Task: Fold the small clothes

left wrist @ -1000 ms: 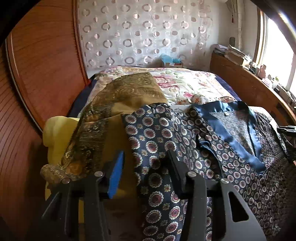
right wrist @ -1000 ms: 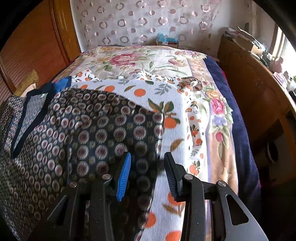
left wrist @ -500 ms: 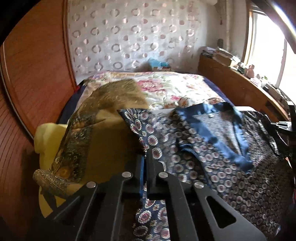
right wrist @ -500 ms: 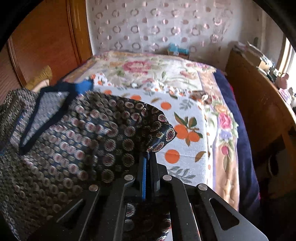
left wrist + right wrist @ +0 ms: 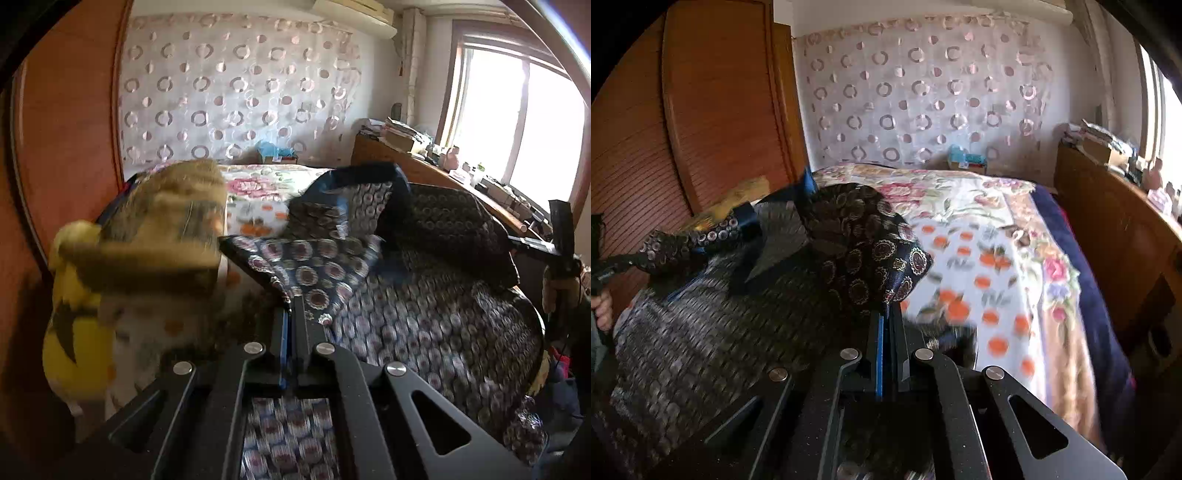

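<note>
One patterned navy garment (image 5: 424,325), lifted off floral bedspread (image 5: 979,258), stretched between two grippers, long axis running side to side across near end of bed; blue-trimmed neckline (image 5: 354,184) points toward far curtain. Left gripper (image 5: 293,317) clamped on garment's left corner, right gripper (image 5: 886,314) clamped on right corner. One gold-brown cloth (image 5: 166,236) piled left, blurred.

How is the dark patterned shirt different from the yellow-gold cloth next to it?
The shirt is navy with round medallions; the cloth is yellow-gold. Both grippers, left and right, pinch the shirt's corners and lift them; the cloth lies untouched in a heap. Both are on the bed.
</note>
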`<control>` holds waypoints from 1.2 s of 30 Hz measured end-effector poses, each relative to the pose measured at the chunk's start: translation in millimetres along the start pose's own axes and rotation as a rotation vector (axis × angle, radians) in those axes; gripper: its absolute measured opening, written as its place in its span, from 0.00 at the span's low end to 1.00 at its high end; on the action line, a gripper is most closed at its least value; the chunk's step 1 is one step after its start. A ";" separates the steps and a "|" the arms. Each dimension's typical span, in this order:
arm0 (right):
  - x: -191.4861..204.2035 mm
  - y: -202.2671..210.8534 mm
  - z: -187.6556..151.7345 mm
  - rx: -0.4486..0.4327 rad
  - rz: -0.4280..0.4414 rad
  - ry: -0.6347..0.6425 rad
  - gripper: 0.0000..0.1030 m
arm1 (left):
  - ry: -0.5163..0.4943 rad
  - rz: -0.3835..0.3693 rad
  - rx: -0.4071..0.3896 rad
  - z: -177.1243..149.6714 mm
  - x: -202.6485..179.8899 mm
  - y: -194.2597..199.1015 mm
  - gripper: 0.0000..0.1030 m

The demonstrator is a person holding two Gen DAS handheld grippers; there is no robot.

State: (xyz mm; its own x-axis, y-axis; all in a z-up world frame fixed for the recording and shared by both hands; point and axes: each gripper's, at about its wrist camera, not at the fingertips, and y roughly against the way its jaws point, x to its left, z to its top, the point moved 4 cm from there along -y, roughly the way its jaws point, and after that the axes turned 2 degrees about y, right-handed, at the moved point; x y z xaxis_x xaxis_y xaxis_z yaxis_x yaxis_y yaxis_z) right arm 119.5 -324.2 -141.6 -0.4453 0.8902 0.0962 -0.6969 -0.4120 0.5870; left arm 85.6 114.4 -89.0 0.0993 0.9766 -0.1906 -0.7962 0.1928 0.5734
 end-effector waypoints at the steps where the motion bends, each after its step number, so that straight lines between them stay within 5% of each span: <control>1: 1.5 2.7 -8.3 0.002 0.005 -0.006 0.02 | 0.008 -0.005 0.000 -4.0 -0.4 2.5 0.02; 12: -2.0 62.8 -70.1 0.003 -0.016 -0.043 0.02 | 0.062 0.045 -0.018 -47.2 9.7 50.4 0.02; 26: 5.2 98.4 -75.1 0.110 -0.056 -0.018 0.02 | 0.056 0.132 0.003 -51.1 31.8 88.8 0.04; 28: 4.0 100.4 -69.3 0.113 -0.059 -0.018 0.02 | 0.053 0.147 -0.007 -47.4 34.3 90.4 0.12; 33: 8.7 113.2 -54.4 0.061 -0.074 0.011 0.05 | 0.052 0.134 -0.058 -29.8 37.6 95.5 0.56; 36: 9.2 119.3 -45.2 0.042 -0.099 0.029 0.14 | 0.034 0.144 -0.069 -17.1 41.8 90.4 0.64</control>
State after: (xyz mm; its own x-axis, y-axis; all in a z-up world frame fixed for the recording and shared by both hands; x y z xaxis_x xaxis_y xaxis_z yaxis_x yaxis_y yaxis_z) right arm 6.8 -374.0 -107.0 -0.3919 0.9199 0.0128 -0.7142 -0.3129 0.6261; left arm 7.5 171.0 -58.7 -0.0382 0.9897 -0.1378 -0.8399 0.0429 0.5411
